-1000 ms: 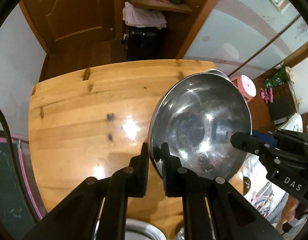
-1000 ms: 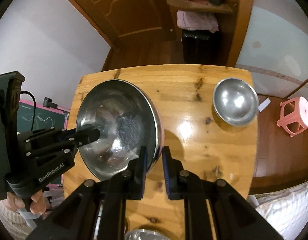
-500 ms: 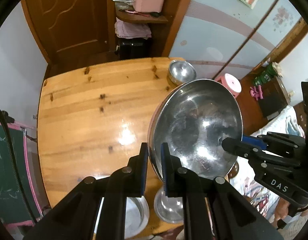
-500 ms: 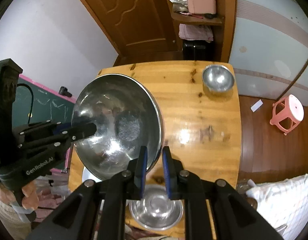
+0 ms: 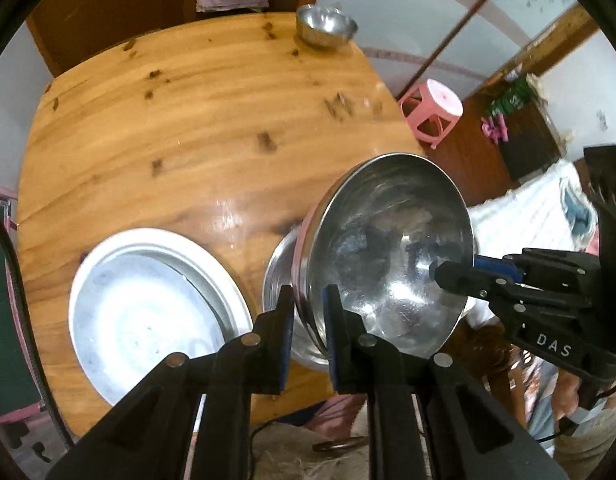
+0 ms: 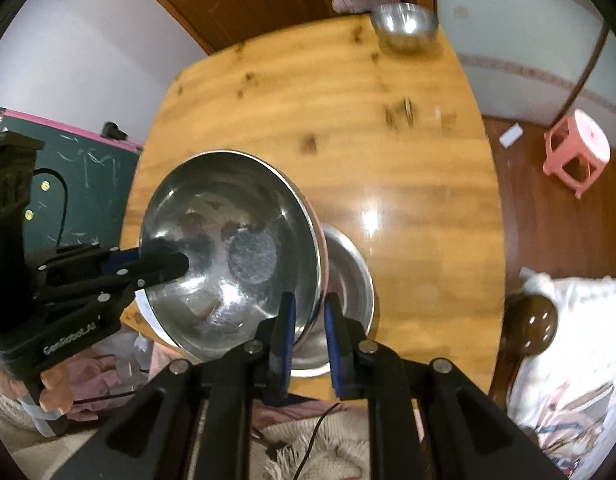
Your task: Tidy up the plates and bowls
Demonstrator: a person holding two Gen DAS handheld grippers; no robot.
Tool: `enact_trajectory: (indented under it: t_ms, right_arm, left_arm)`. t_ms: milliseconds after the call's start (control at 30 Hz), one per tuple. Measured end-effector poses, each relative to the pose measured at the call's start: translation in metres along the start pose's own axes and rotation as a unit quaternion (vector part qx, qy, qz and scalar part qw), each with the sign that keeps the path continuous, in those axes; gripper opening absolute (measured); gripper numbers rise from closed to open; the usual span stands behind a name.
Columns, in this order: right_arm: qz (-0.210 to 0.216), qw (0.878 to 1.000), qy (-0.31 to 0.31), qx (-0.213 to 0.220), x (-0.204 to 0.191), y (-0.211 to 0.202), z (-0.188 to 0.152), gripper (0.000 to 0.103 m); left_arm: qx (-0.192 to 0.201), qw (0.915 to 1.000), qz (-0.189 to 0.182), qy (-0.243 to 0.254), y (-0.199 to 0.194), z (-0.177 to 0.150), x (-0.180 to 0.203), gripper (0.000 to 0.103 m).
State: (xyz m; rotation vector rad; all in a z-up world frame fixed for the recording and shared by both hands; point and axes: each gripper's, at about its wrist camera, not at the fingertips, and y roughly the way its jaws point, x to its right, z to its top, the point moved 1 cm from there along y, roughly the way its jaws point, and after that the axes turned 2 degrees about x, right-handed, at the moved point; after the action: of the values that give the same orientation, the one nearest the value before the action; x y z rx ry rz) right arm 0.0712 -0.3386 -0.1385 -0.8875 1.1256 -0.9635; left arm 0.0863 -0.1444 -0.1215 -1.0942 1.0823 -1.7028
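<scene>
Both tools grip one large steel bowl (image 5: 388, 256) by opposite edges of its rim. The left gripper (image 5: 310, 328) has its jaws pinched on the rim nearest its camera; the right gripper (image 6: 310, 330) is clamped on the other rim edge the same way. The bowl is airborne and tilted, mouth turned partly sideways.

Landmark: the second steel bowl (image 5: 277, 276) resting near the front edge of the wooden table (image 5: 187, 120). The held bowl hangs just above and overlapping it (likely target for nesting, judging by the task). Left of the landmark lies a white plate stack (image 5: 147, 312), close by but apart. Far across the table from the landmark, near the back edge, stands a small steel bowl (image 5: 326, 26).

Risks:
- Thin rim between flat pads, smooth steel: the bowl could pivot or slip if either grip slackens.
- Hands moving out of step would twist the rim out of one pair of jaws.
- The tilt could bring one edge down first, knocking the landmark bowl toward the front table edge.

View differences:
- Left wrist shows the plate stack; the right wrist view hides most of it behind the held bowl.
- Right wrist shows more of the landmark bowl's interior (image 6: 348, 280), plus a dark chair knob (image 6: 532, 320) off its right.
</scene>
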Motion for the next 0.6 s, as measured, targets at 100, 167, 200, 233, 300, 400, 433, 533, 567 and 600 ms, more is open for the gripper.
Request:
enact_trajectory:
  t_ms: [100, 167, 200, 233, 300, 400, 433, 533, 567, 600]
  right_arm:
    - [0.003, 1.0, 0.016, -0.016, 0.007, 0.022, -0.013, 0.014]
    - [0.005, 0.999, 0.026, -0.025, 0.011, 0.034, -0.018, 0.014]
    - [0.004, 0.999, 0.029, -0.029, 0.013, 0.039, -0.02, 0.014]
    - [0.002, 0.999, 0.03, -0.03, 0.013, 0.042, -0.022, 0.014]
    - [-0.001, 0.999, 0.03, -0.031, 0.014, 0.049, -0.023, 0.014]
    - [0.001, 0.999, 0.034, -0.033, 0.016, 0.055, -0.025, 0.014]
    - [0.0, 0.999, 0.036, -0.033, 0.018, 0.057, -0.026, 0.014]
    - [0.0, 0.999, 0.038, -0.038, 0.02, 0.062, -0.025, 0.014]
    - [-0.001, 0.998, 0.039, -0.04, 0.02, 0.065, -0.026, 0.014]
    - [-0.001, 0.998, 0.039, -0.041, 0.02, 0.066, -0.027, 0.014]
  left_arm:
    - [-0.004, 1.0, 0.001, 0.0, 0.017, -0.01, -0.002, 0.011]
    - [-0.01, 0.9999, -0.001, -0.006, 0.031, -0.014, -0.005, 0.011]
    - [-0.015, 0.9999, -0.001, -0.008, 0.036, -0.014, -0.008, 0.011]
    - [-0.02, 0.9997, -0.002, -0.012, 0.043, -0.016, -0.01, 0.012]
    - [-0.031, 0.9993, -0.003, -0.019, 0.054, -0.019, -0.013, 0.012]
    - [-0.048, 0.9984, -0.01, -0.027, 0.069, -0.023, -0.018, 0.012]
    - [-0.048, 0.9984, -0.012, -0.028, 0.072, -0.026, -0.018, 0.012]
    - [-0.049, 0.9984, -0.007, -0.025, 0.078, -0.027, -0.018, 0.012]
    - [-0.049, 0.9984, -0.007, -0.025, 0.079, -0.028, -0.019, 0.013]
    - [-0.046, 0.9986, -0.007, -0.025, 0.079, -0.028, -0.018, 0.013]
